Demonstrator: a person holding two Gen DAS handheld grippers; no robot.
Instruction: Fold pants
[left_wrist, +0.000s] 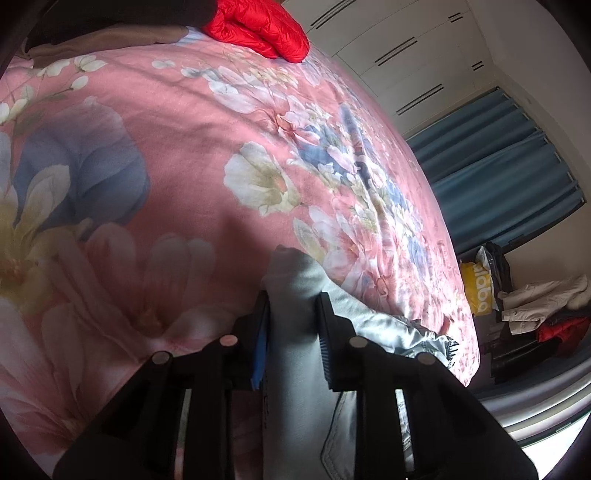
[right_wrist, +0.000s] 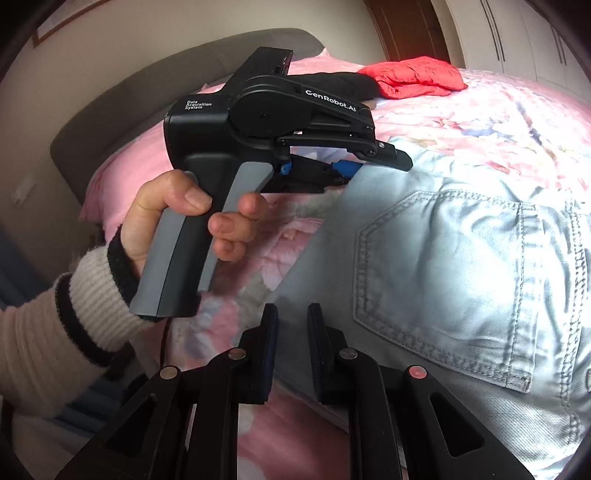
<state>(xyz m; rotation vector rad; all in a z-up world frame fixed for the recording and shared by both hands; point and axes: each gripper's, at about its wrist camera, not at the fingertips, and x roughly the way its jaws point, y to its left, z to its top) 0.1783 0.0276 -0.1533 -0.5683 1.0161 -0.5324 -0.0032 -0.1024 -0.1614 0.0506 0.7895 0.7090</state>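
Pale blue denim pants (right_wrist: 461, 258) lie on the pink flowered quilt (right_wrist: 498, 122), back pocket facing up. In the right wrist view my right gripper (right_wrist: 292, 314) is shut on the near edge of the denim. My left gripper (right_wrist: 373, 166), held by a hand (right_wrist: 166, 221) in a cream sleeve, bites the pants' far edge. In the left wrist view a bunched fold of the pants (left_wrist: 291, 280) rises between the pads of the left gripper (left_wrist: 294, 299), which is shut on it. The rest of the denim trails off to the lower right.
A red padded jacket (left_wrist: 258, 26) and a dark garment (right_wrist: 340, 85) lie at the head of the bed by the grey headboard (right_wrist: 110, 110). Past the bed's right edge are a blue curtain (left_wrist: 498, 158), a yellow bag (left_wrist: 480, 291) and a pile of clothes (left_wrist: 535, 306).
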